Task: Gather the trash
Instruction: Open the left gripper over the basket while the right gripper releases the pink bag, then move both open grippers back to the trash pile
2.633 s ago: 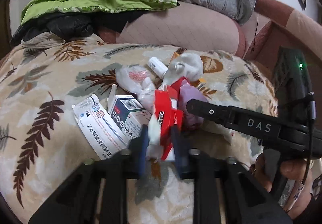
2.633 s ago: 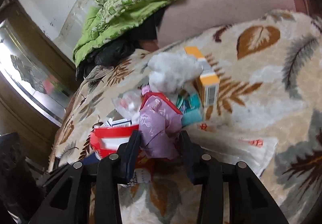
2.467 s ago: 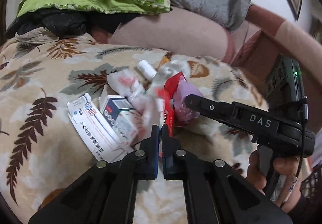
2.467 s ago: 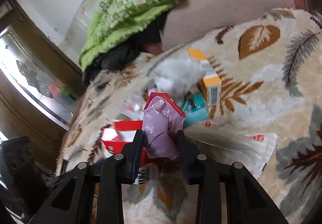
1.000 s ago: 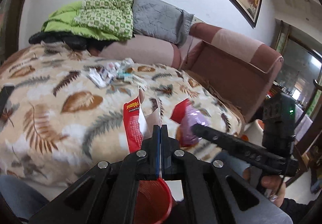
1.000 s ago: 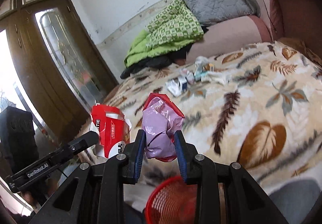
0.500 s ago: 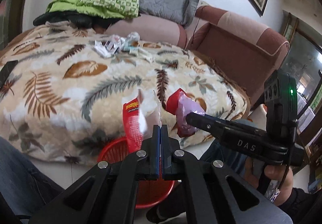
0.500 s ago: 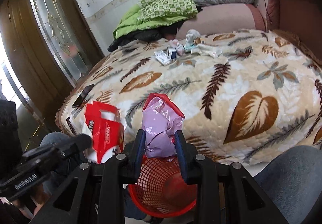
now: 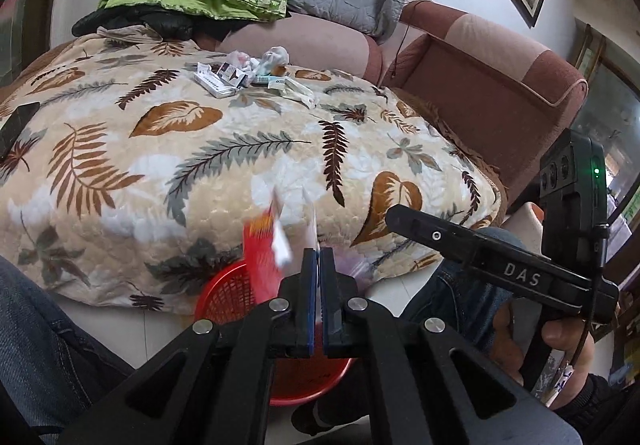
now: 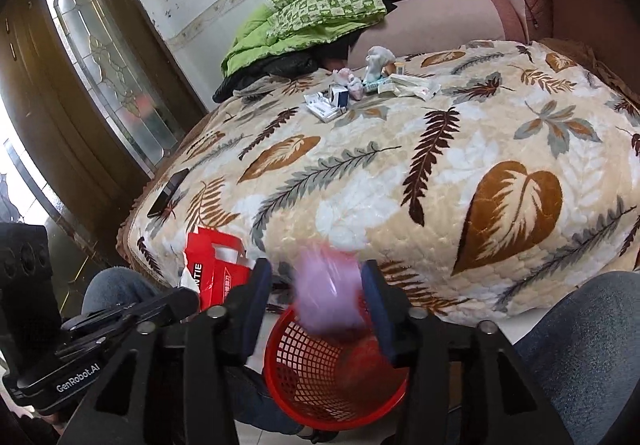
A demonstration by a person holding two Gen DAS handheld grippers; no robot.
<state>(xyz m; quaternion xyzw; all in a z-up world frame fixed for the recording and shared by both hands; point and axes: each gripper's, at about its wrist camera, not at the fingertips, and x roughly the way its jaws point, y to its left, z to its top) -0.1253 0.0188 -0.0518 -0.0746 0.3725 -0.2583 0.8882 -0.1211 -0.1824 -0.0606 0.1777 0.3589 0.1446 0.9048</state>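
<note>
1. Right gripper (image 10: 316, 309): its jaws have just been opening; the crumpled purple plastic bag (image 10: 326, 293) sits blurred between them, unpressed, directly over the red mesh plastic basket (image 10: 320, 365) on the floor.
2. Left gripper (image 9: 318, 273): closed on a thin edge of the torn red-and-white paper carton (image 9: 266, 249), above the basket's left rim.
3. Advice: release the carton only once centred over the opening.
4. Basket contents: indistinct. More litter (image 10: 360, 85) remains on the leaf-patterned bed blanket (image 10: 440, 173).
</note>
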